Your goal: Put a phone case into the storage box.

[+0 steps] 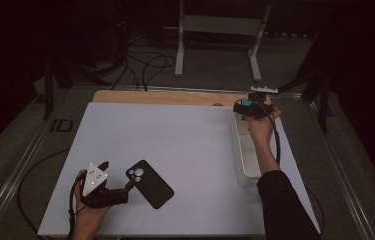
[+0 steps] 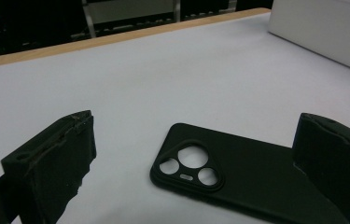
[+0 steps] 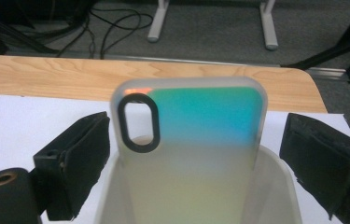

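A black phone case (image 1: pixel 150 183) lies flat near the table's front, camera cutout (image 2: pixel 189 165) facing up. My left gripper (image 1: pixel 118 175) rests open just left of it; in the left gripper view (image 2: pixel 196 130) its right jaw stands over the case's far end. At the right, a translucent teal-to-yellow phone case (image 3: pixel 191 135) stands upright in a white bin (image 1: pixel 245 160). My right gripper (image 1: pixel 249 106) is held over the bin's far end, open (image 3: pixel 197 126), with a jaw on either side of this case and a gap at the right jaw.
A white mat (image 1: pixel 175 145) covers the table, with a strip of bare wood (image 1: pixel 165 97) along the far edge. Beyond it are floor cables (image 1: pixel 145 65) and a metal stand (image 1: pixel 220 30). A cable trails from each gripper.
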Available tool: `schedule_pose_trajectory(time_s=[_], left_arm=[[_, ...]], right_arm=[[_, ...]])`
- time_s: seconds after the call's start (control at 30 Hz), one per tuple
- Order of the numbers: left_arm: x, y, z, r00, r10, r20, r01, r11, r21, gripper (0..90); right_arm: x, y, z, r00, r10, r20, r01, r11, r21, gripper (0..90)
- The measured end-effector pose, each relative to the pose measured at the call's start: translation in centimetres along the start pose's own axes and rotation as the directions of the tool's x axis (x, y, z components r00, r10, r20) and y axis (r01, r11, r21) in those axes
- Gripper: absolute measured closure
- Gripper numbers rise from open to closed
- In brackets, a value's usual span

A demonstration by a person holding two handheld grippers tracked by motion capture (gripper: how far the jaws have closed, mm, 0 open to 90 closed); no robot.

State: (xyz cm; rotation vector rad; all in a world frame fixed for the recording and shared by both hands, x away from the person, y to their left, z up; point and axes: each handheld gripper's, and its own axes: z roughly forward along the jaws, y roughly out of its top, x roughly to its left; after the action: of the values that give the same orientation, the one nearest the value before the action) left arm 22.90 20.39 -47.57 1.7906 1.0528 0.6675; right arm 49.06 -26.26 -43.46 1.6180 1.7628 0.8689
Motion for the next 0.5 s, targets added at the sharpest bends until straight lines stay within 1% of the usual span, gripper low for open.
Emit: schedule_pose_trajectory(time_s=[0.13, 0.23, 0.37, 0.5], left_arm=[[0.0, 0.0, 0.0, 1.0000, -0.001, -0.003, 0.001, 1.0000, 0.001, 0.3], [-0.1, 0.1, 0.0, 1.0000, -0.001, -0.004, 0.001, 1.0000, -0.003, 0.3], [-0.2, 0.0, 0.0, 1.0000, 0.003, -0.007, -0.003, 1.0000, 0.003, 0.3], [-0.2, 0.0, 0.0, 1.0000, 0.005, -0.007, -0.005, 1.0000, 0.003, 0.3]], right_arm=[[-0.1, 0.1, -0.9, 0.9997, -0.024, -0.007, 0.024, 1.000, 0.001, 8.9], [-0.1, 0.1, -1.8, 0.9990, -0.036, -0.025, 0.036, 0.999, -0.020, 9.0], [0.1, -0.1, -3.2, 0.9956, -0.079, -0.049, 0.078, 0.996, -0.032, 9.0], [0.2, -0.5, -4.7, 0.9899, -0.116, -0.082, 0.112, 0.993, -0.048, 9.0]])
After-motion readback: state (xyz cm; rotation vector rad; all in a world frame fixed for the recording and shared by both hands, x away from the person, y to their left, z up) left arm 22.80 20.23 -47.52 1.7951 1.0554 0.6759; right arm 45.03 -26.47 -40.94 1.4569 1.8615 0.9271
